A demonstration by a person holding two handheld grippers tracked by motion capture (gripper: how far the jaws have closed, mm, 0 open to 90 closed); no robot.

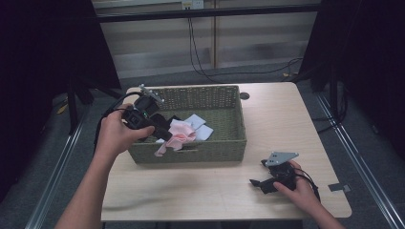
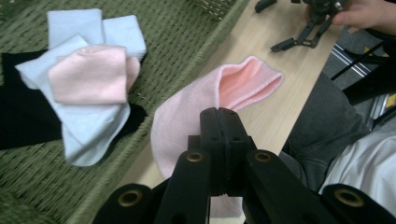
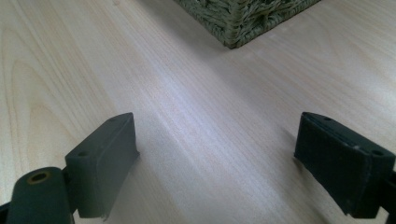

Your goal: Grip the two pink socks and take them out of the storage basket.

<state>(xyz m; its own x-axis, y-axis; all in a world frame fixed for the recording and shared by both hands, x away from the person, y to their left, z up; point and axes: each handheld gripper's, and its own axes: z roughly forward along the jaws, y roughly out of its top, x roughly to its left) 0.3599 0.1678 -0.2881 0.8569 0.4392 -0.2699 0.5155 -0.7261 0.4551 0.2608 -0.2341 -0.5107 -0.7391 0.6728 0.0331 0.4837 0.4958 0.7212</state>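
Over on the left, the left gripper [image 1: 165,134] hangs above the front left corner of the woven basket [image 1: 210,148], jaws pressed together and pinching a pink sock [image 1: 177,139]. In the high view that sock drapes from the jaws across the basket's front rim, its tail dangling down the outer wall. The left gripper view shows it close up: the black jaws meet tight on the pink knit, and the sock's open cuff [image 2: 247,84] gapes beyond them, above the wooden table [image 2: 280,112].

Inside the basket, just beside the held sock, lies a small heap: a folded pink sock [image 2: 88,74] on top of pale blue socks [image 2: 93,121], with a black cloth [image 2: 23,116] underneath, all resting on the woven floor.

Moving right, the basket's front corner [image 3: 243,23] sits well apart from the right gripper [image 1: 267,179], which rests low on the table near the front right edge, held in the person's right hand [image 1: 298,193]. Its jaws are spread wide, nothing between them but bare wood, as the right gripper view makes plain. The grey three-cornered plate [image 1: 282,157] sits on top of it.
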